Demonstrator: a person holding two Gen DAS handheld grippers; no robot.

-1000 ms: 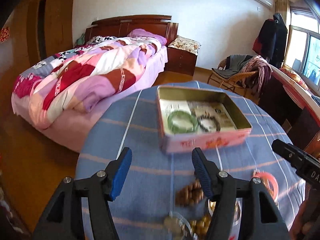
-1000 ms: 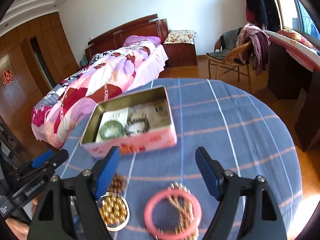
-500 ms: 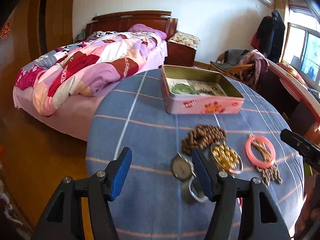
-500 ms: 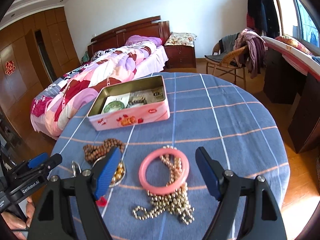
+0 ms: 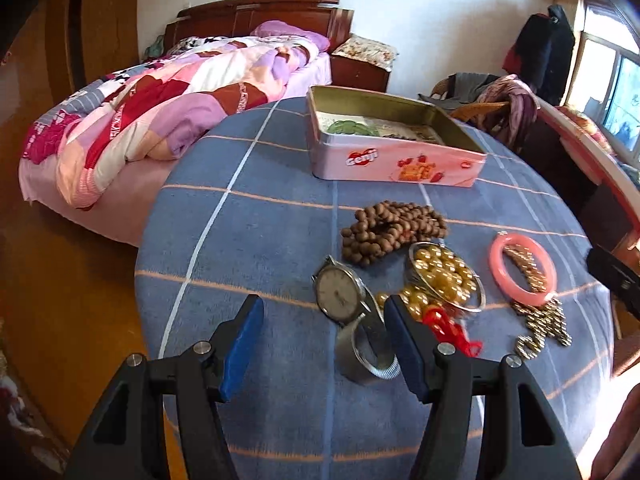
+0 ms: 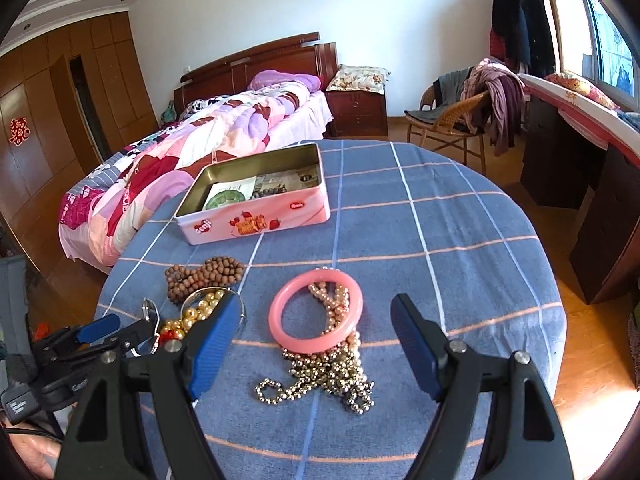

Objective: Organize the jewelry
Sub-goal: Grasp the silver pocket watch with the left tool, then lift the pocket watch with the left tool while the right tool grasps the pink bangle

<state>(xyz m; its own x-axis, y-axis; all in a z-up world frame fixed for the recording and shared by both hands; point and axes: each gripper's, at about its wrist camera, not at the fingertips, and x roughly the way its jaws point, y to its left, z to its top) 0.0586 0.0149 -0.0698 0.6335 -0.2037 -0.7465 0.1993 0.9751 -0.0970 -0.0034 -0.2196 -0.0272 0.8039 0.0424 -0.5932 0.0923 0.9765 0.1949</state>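
A pink open tin (image 5: 394,162) (image 6: 256,220) stands at the far side of the round blue-checked table (image 5: 256,224) (image 6: 440,232); a green bangle (image 5: 348,127) and a dark bead bracelet lie inside it. Nearer me lie brown wooden beads (image 5: 390,228) (image 6: 206,274), a silver wristwatch (image 5: 340,294), gold pearls in a bangle (image 5: 442,276) (image 6: 200,306), a pink bangle (image 5: 522,268) (image 6: 316,312) and a metallic bead chain (image 6: 328,376). My left gripper (image 5: 322,320) is open and empty, just short of the watch. My right gripper (image 6: 314,324) is open and empty, over the pink bangle.
A bed with a patchwork quilt (image 5: 160,96) stands left of the table. A wicker chair with clothes (image 6: 460,116) and a dark desk (image 6: 600,184) stand at the right. The table edge drops to a wooden floor (image 5: 60,300).
Both grippers have pulled back from the tin toward the table's near side. The loose jewelry now shows in full in front of them. Both stay open.
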